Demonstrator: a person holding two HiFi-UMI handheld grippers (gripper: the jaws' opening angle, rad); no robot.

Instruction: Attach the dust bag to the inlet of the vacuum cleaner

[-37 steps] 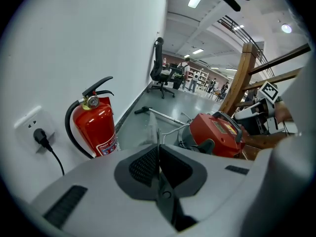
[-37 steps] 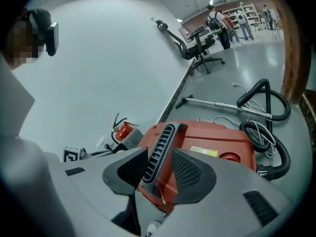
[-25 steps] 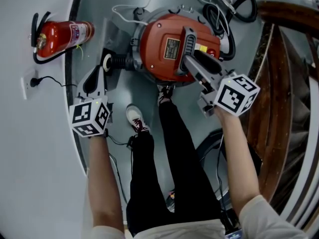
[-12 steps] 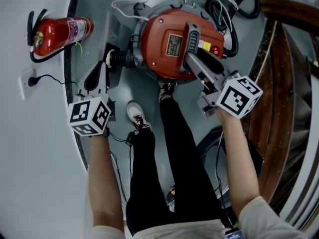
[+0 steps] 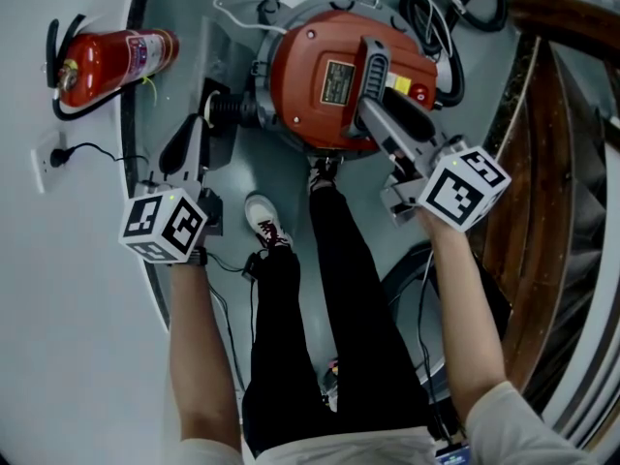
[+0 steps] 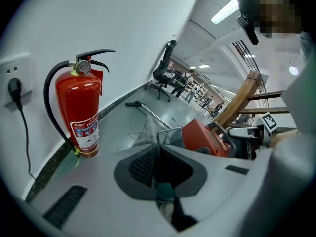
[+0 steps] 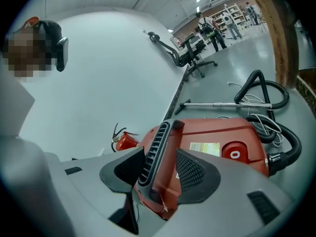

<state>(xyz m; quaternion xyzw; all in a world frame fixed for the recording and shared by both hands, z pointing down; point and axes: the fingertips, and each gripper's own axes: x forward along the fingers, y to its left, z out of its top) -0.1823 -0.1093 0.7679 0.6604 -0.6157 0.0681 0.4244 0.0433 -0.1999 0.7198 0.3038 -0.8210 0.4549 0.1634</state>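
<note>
**Position.** The vacuum cleaner [image 5: 325, 90] stands on the floor [image 5: 291, 192] near its wall edge, with a fire extinguisher [image 5: 111, 56] lying closer to the wall. A black ribbed stub [image 5: 231, 112] projects from the side of the body that faces the wall; I take it for the inlet. Beside that stub a pale grey limp sheet [image 5: 221, 61] lies on the floor. It is probably the dust bag, though neither view confirms this.

**Right gripper** [image 7: 159, 162]. Its jaws stand partly open and straddle the carrying handle [image 5: 373, 66] on top of the red body. One pad lies against the handle. A strip of red shows between the handle and the other pad, so no firm clamp is evident.

**Left gripper** [image 6: 158, 157]. Its jaws are closed to a thin seam, with nothing identifiable between them. It sits just beside the stub and points toward the wall, apart from the sheet.

**Stage.** The bag is not yet on the inlet and not yet in hand.

**Handling assessment.**
- The bag looks light, soft and easily crumpled, so it will sag and fold if pinched mid-panel.
- Take hold at its collar or mouth edge, where it should be stiffest.
- The vacuum looks heavy and rigid, and the handle is the sensible place to steady it.
</note>
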